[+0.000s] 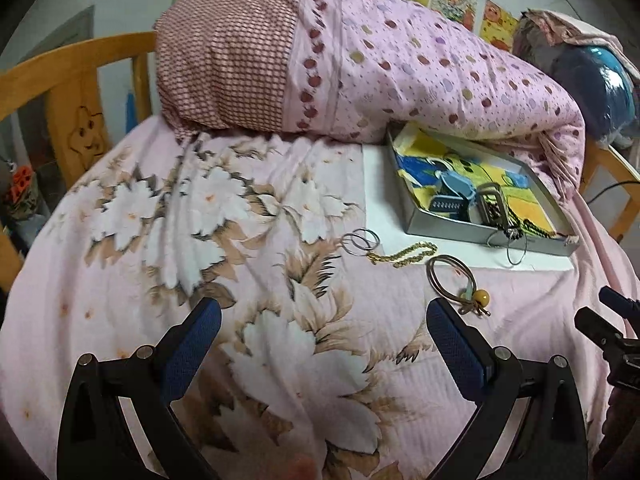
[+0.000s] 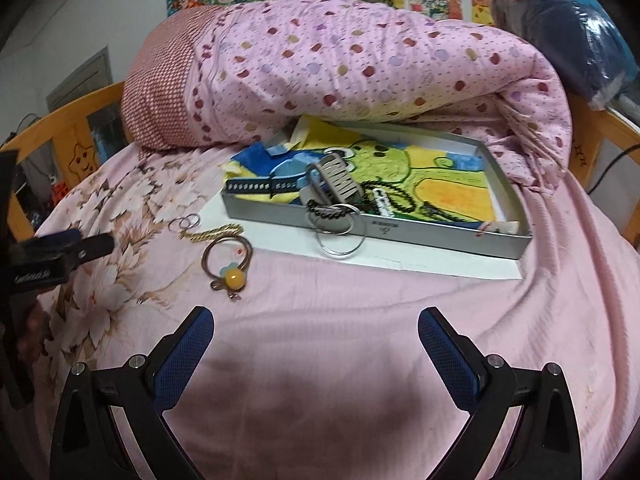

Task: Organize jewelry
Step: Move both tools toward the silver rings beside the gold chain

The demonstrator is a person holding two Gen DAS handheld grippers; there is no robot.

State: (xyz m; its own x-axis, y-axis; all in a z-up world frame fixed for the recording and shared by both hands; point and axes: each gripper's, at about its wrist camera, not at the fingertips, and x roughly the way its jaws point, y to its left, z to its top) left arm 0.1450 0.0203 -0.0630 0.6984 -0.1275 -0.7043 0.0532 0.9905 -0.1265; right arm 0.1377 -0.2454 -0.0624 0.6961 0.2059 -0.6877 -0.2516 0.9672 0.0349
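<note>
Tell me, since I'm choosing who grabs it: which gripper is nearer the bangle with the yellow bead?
Left. The left gripper sits just short of the bangle, beside its right finger; the right gripper is farther back, to its right.

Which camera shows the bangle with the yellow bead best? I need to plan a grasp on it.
The right wrist view: the bangle with the yellow bead lies nearer the middle of the frame, its ring, bead and small charms all clear on the bedsheet. The left wrist view shows it too, whole but off to the right, its bead smaller.
</note>
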